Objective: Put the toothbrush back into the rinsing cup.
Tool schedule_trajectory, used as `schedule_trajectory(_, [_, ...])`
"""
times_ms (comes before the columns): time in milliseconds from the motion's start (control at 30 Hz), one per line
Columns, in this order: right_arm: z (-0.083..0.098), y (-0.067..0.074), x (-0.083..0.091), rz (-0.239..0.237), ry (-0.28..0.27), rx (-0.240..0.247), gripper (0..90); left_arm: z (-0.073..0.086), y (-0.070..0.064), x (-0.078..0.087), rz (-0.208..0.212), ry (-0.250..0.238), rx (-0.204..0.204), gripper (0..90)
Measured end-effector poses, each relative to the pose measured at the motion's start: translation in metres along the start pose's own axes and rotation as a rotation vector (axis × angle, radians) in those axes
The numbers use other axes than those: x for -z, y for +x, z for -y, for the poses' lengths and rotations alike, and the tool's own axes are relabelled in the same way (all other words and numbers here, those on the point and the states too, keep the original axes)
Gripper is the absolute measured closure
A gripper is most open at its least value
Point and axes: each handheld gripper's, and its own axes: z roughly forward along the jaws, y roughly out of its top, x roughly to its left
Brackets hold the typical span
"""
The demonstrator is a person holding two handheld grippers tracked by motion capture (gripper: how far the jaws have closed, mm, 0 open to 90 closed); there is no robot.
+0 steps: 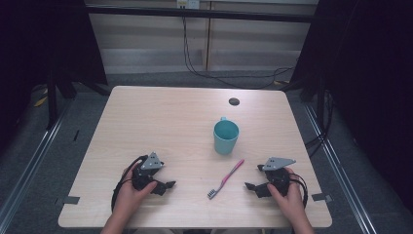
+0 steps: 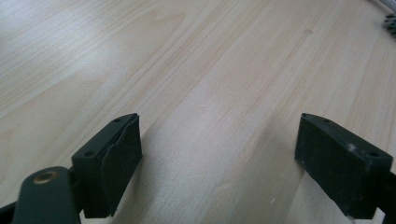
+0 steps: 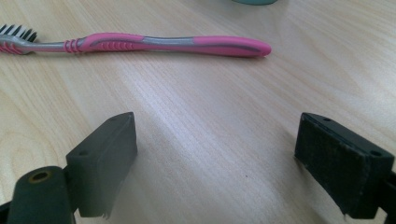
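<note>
A lab-like recording booth: black curtains [image 1: 39, 44], floor rails [image 1: 29, 165] (cables [image 1: 195, 63] trailing behind).

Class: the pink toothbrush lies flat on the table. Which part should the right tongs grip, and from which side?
Probably the thick pink handle of the toothbrush, clear of the bristles, coming from above with one jaw on each long side. It lies flat, apart from the cup, and the open right tongs already face its handle.

toothbrush [image 1: 225, 179] on table [image 1: 160, 117], cup [image 1: 226, 137] just behind it, between both claws
</note>
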Motion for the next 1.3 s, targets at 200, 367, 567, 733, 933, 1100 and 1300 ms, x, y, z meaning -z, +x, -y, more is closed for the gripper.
schedule_trajectory(200, [0.000,0.000,0.000,0.001,0.001,-0.001,12.3,0.000,0.000,0.000,0.000,0.000,0.000,14.5])
schedule_trajectory(367, [0.000,0.001,0.000,0.003,0.003,-0.006,12.7,0.000,0.000,0.000,0.000,-0.002,0.003,14.5])
schedule_trajectory(567, [-0.018,0.005,0.002,-0.006,0.134,0.085,19.5,0.000,0.000,0.000,0.000,-0.001,0.002,14.5])
schedule_trajectory(733, [-0.040,0.010,-0.001,0.021,0.262,0.246,22.6,0.000,0.000,0.000,0.000,0.000,0.000,14.5])
schedule_trajectory(933, [-0.064,0.017,-0.006,-0.026,0.326,0.356,26.4,0.000,0.000,0.000,-0.001,-0.002,0.003,14.5])
schedule_trajectory(1100, [-0.073,0.019,-0.010,-0.061,0.344,0.380,27.5,0.000,0.000,0.000,-0.001,-0.001,0.003,14.5])
schedule_trajectory(1300, [-0.082,0.023,-0.016,-0.087,0.386,0.445,28.7,0.000,0.000,0.000,-0.001,-0.001,0.004,14.5])
